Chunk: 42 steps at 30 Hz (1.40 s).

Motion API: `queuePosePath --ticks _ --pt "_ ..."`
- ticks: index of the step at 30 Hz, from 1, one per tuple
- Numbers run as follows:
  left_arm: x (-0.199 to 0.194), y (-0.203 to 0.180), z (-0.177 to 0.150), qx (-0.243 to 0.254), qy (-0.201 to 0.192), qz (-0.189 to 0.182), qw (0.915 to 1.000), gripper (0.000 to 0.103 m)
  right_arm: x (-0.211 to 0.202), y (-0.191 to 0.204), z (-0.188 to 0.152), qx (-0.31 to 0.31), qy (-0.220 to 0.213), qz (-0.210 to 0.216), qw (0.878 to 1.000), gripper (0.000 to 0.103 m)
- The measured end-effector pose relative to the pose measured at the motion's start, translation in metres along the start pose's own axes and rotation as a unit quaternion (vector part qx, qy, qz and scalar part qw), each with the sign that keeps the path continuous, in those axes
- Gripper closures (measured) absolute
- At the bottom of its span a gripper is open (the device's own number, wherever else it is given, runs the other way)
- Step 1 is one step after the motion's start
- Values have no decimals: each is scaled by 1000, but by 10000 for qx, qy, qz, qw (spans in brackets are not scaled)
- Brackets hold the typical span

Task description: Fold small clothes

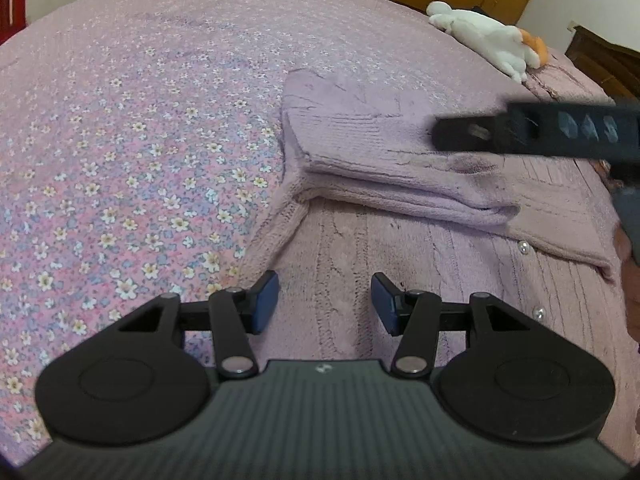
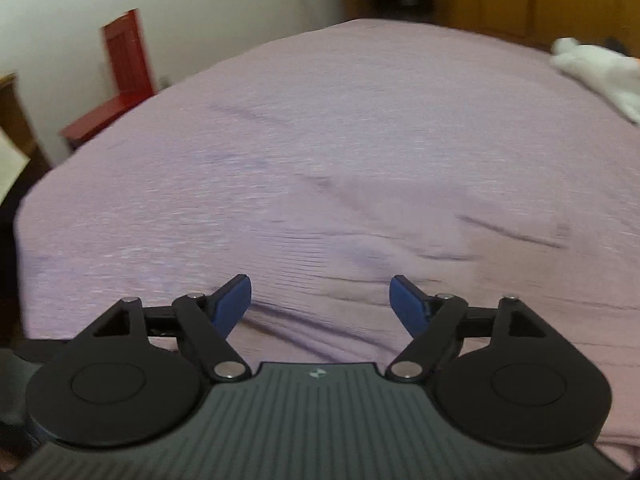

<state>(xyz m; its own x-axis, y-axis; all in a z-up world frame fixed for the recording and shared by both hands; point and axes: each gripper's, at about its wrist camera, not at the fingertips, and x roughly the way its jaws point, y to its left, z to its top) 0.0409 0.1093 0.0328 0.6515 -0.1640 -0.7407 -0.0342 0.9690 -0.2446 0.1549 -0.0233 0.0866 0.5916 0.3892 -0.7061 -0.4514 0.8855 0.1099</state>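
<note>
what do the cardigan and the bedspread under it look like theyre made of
The cardigan looks like soft, matte, fuzzy knit yarn, perhaps wool or acrylic: ribbed and cable stitches show, with pearly buttons. The bedspread looks like thin printed woven cloth, likely cotton, with a small flower print and a flat matte surface.

Empty left tool, blue pads apart, above lilac cardigan (sleeve folded across) on floral bedspread
</note>
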Motion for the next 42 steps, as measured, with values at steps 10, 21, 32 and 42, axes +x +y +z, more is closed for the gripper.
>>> queuePosePath --ticks 10,21,32,42 --pt "0 -1 -2 -32 24 3 10000 49 64 20 4 -142 766 386 9962 19" --pt "10 -25 7 193 155 422 9988 43 34 -14 8 311 274 -207 9989 93" --pt "-4 -38 12 -78 198 536 9983 42 -44 -61 11 726 -328 -526 9954 95" --pt "-20 -44 24 114 4 368 9993 42 -114 -138 -9 1367 -704 -1001 9830 95"
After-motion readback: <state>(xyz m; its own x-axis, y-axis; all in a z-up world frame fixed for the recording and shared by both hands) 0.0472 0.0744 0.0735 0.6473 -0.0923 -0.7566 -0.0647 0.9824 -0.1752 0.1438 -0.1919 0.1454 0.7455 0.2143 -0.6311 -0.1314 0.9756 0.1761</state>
